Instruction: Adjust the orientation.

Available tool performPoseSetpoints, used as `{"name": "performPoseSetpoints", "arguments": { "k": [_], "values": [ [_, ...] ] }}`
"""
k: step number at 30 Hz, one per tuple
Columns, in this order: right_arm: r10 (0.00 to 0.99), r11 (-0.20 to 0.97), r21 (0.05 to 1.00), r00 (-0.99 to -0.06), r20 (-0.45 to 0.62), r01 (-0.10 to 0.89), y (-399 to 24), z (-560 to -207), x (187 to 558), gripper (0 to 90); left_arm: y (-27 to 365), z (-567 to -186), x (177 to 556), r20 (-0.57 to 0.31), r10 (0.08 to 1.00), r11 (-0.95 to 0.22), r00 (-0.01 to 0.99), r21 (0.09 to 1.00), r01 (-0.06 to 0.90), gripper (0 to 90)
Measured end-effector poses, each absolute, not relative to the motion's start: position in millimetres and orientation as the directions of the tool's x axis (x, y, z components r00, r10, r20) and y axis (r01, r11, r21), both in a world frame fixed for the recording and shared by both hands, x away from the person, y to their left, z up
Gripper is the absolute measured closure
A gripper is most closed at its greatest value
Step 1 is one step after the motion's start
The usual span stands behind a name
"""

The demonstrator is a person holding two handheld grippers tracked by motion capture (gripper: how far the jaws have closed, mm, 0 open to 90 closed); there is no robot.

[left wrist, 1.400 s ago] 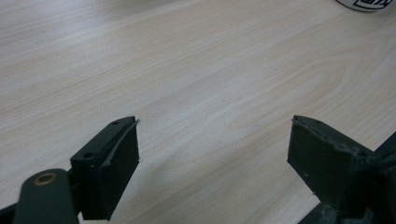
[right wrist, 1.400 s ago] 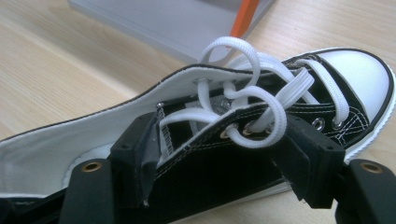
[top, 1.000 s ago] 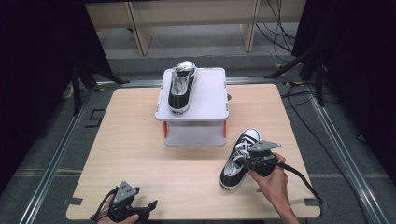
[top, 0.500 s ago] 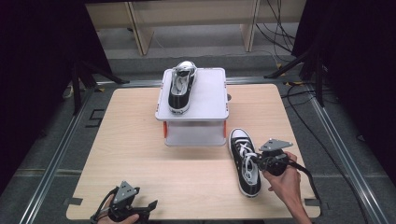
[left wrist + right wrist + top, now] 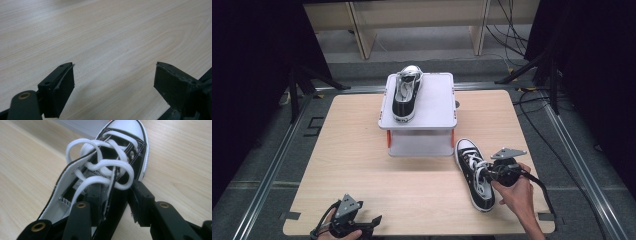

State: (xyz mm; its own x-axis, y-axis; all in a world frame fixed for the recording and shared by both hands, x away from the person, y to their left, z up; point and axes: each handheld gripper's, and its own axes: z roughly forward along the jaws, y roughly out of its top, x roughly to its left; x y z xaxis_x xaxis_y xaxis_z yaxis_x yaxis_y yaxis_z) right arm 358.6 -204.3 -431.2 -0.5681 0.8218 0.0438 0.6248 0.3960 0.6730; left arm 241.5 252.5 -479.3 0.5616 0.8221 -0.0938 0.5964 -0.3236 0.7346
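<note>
A black canvas sneaker with white laces [image 5: 474, 176] [image 5: 120, 157] lies on the wooden table [image 5: 362, 150] at the right, toe pointing at the white stand [image 5: 432, 112]. My right gripper [image 5: 486, 174] [image 5: 117, 195] straddles the sneaker's right side wall near the laces, one jaw inside the shoe and one outside. Its jaws have just been opening and now stand apart, with the side wall between them. The matching sneaker [image 5: 404, 95] rests on top of the stand. At the table's front left edge, my left gripper [image 5: 374, 220] [image 5: 115, 75] rests open over bare wood.
The stand has orange posts and a lower shelf, and sits at the table's back middle. A cable trails from the right gripper toward the front right corner. Metal rails run along both sides of the table, with dark floor and cables beyond.
The sneaker on the table has swung round: its heel went right and toward the front edge, and its toe now faces the stand. The right hand shifted slightly right. The left gripper stayed still.
</note>
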Motion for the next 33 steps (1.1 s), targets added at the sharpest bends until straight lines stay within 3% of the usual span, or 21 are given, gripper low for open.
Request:
{"name": "performPoseSetpoints", "arguments": {
  "k": [11,14,15,26,33],
  "values": [
    [0.83,0.387,0.631,-0.552,0.08,0.672,-196,-433,370,73.7,250,-480,242,-0.098,0.817,-0.326,0.569,0.734,0.595,15.8],
    [0.804,0.44,0.645,-0.594,0.027,0.625,-198,-433,375,74.9,251,-479,243,-0.091,0.815,-0.333,0.573,0.736,0.589,15.8],
    [0.822,0.402,0.627,-0.565,0.074,0.667,-195,-432,375,75.9,252,-479,244,-0.077,0.807,-0.348,0.585,0.738,0.578,15.8],
    [0.795,0.473,0.612,-0.607,0.015,0.634,-193,-431,383,80.9,251,-479,244,-0.089,0.814,-0.34,0.575,0.729,0.594,15.8],
    [0.791,0.469,0.606,-0.611,0.036,0.643,-196,-429,387,82.8,252,-479,244,-0.076,0.808,-0.349,0.584,0.737,0.579,15.9]
  ]
}}
